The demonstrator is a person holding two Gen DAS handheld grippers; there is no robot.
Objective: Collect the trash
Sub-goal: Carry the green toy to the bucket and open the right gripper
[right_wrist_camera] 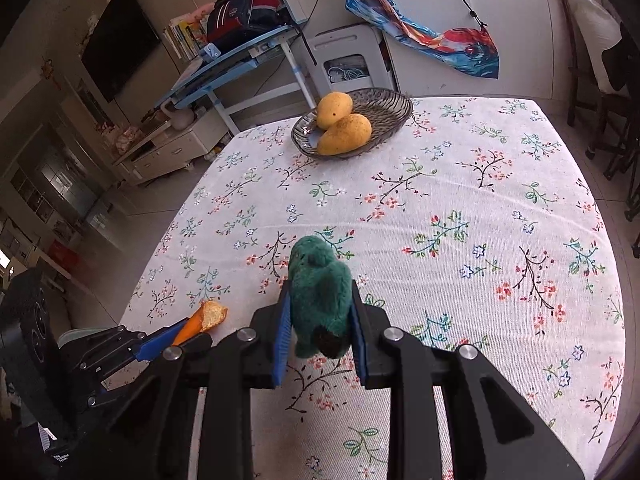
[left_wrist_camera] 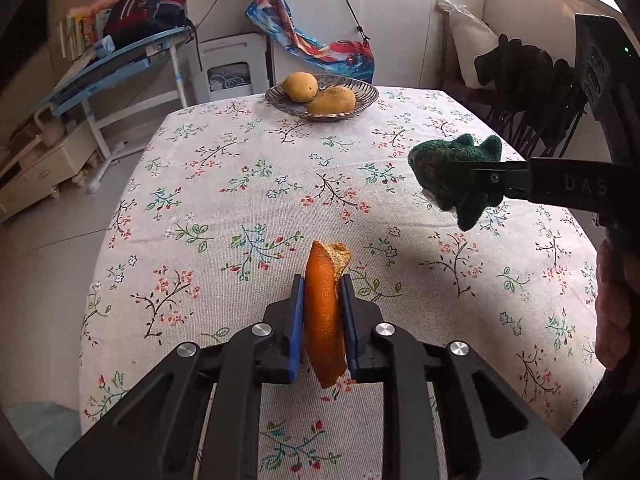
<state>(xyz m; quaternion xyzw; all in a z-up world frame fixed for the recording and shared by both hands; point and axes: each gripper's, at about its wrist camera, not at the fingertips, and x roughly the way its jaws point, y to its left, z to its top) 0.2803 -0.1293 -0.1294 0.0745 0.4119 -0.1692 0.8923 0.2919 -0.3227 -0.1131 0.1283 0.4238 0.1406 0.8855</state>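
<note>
Down at the bottom centre of the left wrist view, the left tongs are pinching an orange peel upright above the floral bench. At mid right, the right tongs are squeezing a green plush toy, with "DAS" showing on the arm before the frame edge cuts it off. Two mangoes are sitting in a glass dish near the top.

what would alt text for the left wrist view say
The left gripper is shut on a strip of orange peel above a table with a floral tablecloth. At right, the right gripper holds a green plush toy, and a bowl with two mangoes sits at the far edge.
</note>
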